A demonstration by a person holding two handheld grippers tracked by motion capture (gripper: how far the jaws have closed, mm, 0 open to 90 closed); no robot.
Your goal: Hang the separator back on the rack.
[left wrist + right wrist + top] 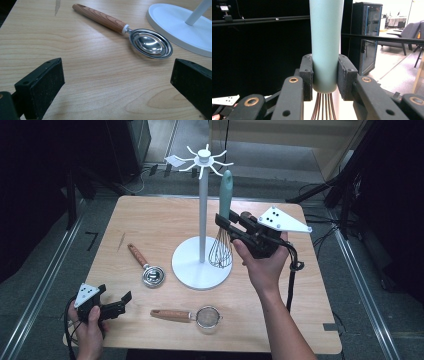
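Note:
A whisk (225,207) with a pale teal handle (325,42) and copper wires stands upright, lifted beside the white stand's pole (202,215). My right gripper (223,221) is shut on the base of that handle, and both pads (307,75) press its sides. My left gripper (116,300) rests low at the table's front left corner, open with nothing between its jaws. Ahead of it lies a steel measuring spoon (150,43) with a wooden handle. A small mesh strainer (206,316) with a wooden handle lies near the front edge.
The white stand has a round base (190,272) at the table's middle and several hooks on top (204,160). The wooden table (150,220) is ringed by dark floor, rails and black equipment stands.

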